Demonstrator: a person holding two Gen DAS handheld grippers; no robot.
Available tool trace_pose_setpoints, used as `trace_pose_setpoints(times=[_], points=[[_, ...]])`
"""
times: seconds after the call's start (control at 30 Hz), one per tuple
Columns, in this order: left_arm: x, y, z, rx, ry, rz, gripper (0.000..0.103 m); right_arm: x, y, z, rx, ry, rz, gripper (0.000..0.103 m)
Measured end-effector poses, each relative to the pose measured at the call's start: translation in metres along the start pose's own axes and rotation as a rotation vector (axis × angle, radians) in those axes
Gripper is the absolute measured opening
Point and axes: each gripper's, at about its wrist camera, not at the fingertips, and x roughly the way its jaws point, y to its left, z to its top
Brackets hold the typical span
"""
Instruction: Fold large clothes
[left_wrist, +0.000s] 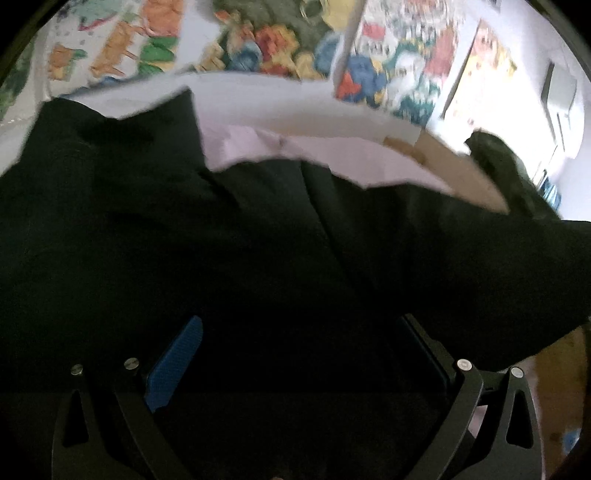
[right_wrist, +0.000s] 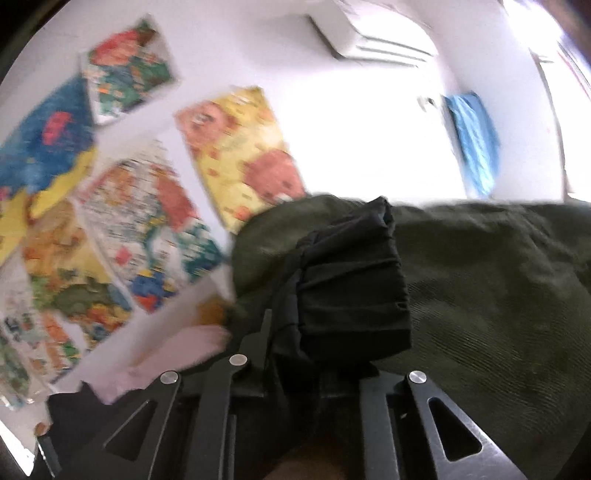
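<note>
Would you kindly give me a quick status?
Left tongs open over black garment. Right tongs shut on bunched black fabric. Olive garment behind.
</note>
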Motion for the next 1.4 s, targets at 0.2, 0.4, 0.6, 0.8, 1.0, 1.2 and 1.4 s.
trace_pose_setpoints(times=[0.2, 0.4, 0.6, 0.8, 1.0, 1.2, 1.4], points=[[-0.064, 0.011, 0.024, -0.082, -0.025, -0.061, 0.101, -0.034, 0.095, -0.008, -0.181, -0.030, 0.236, 0.016], [-0.149, 0.058, 0.005, -0.194, -0.035, 0.004, 0.101, -0.049, 0.195, -0.054, -0.327, 0.046, 0.475, 0.016], [-0.208, 0.104, -0.014, -0.254, -0.004, 0.046, 0.101, -0.048, 0.278, -0.122, -0.436, 0.181, 0.610, 0.016], [-0.219, 0.157, -0.047, -0.319, -0.017, -0.039, 0.101, -0.037, 0.335, -0.207, -0.591, 0.344, 0.656, 0.016], [-0.202, 0.191, -0.059, -0.388, -0.043, -0.238, 0.101, -0.041, 0.364, -0.309, -0.839, 0.511, 0.710, 0.016], [-0.177, 0.206, -0.060, -0.435, -0.022, -0.310, 0.101, -0.041, 0.372, -0.371, -1.070, 0.649, 0.755, 0.030], [-0.153, 0.205, -0.060, -0.434, 0.026, -0.327, 0.101, -0.057, 0.352, -0.364, -1.052, 0.764, 0.935, 0.086]])
